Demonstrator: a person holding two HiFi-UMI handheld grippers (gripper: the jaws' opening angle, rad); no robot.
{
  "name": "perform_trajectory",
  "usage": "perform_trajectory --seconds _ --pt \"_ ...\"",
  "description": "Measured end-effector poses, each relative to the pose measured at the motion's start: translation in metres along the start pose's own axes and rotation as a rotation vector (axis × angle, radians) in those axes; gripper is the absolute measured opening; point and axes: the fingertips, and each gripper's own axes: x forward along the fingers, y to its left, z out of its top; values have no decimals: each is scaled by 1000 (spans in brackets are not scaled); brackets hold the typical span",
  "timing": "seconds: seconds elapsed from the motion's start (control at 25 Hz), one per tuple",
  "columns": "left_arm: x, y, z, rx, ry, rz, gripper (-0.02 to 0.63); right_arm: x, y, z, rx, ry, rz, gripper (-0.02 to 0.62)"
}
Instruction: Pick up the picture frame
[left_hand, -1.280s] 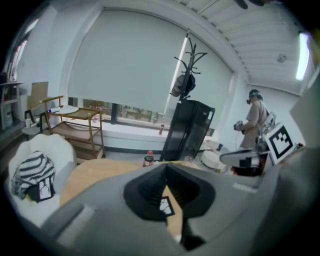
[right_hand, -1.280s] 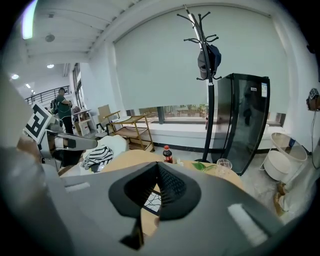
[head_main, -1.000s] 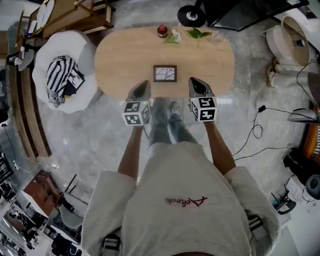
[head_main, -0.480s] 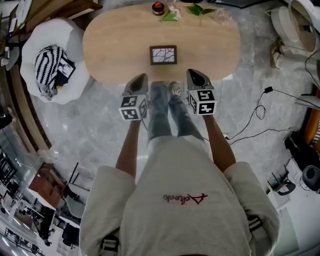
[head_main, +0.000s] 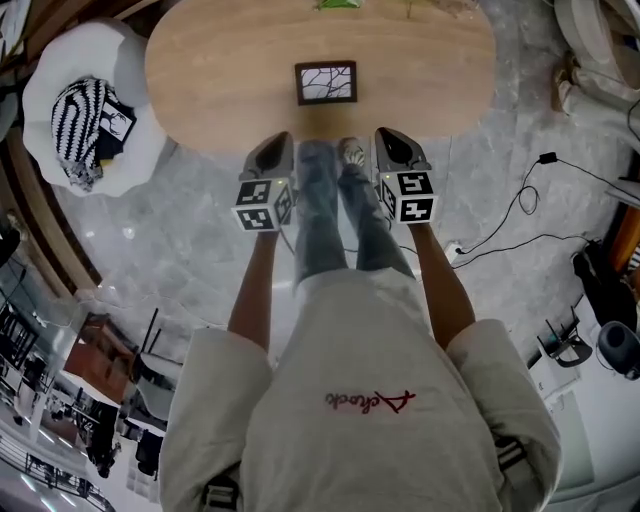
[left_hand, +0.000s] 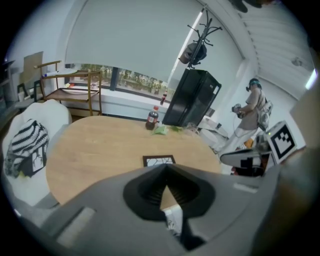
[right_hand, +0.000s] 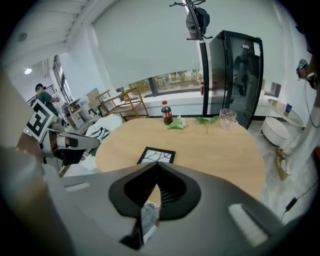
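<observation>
A small dark picture frame (head_main: 326, 82) with a white branch print lies flat in the middle of the oval wooden table (head_main: 200, 90). It shows too in the left gripper view (left_hand: 159, 160) and the right gripper view (right_hand: 156, 155). My left gripper (head_main: 278, 142) hangs at the table's near edge, shut and empty, left of the frame and short of it. My right gripper (head_main: 388, 136) is level with it on the other side, also shut with nothing in it. My legs stand between the two.
A white armchair (head_main: 45, 90) with a striped cushion (head_main: 80, 130) stands left of the table. A cola bottle (right_hand: 166, 113), green leaves (right_hand: 176, 123) and a glass (right_hand: 226, 118) sit at the table's far edge. Cables (head_main: 520, 215) trail on the floor at right. Another person (left_hand: 252, 112) stands beyond.
Both grippers have sunk toward the table's near edge, still shut. The table and frame have slid up in the head view as the camera tipped down.
</observation>
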Motion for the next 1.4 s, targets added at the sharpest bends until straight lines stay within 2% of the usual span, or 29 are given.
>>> perform_trajectory --seconds 0.72,1.0,1.4 --pt "49 18 -83 -49 75 2 0 44 -5 -93 37 100 29 5" --pt "64 27 -97 -59 92 3 0 61 -7 -102 39 113 38 5" --pt "97 48 -88 -66 101 -1 0 105 -16 -85 38 104 35 5"
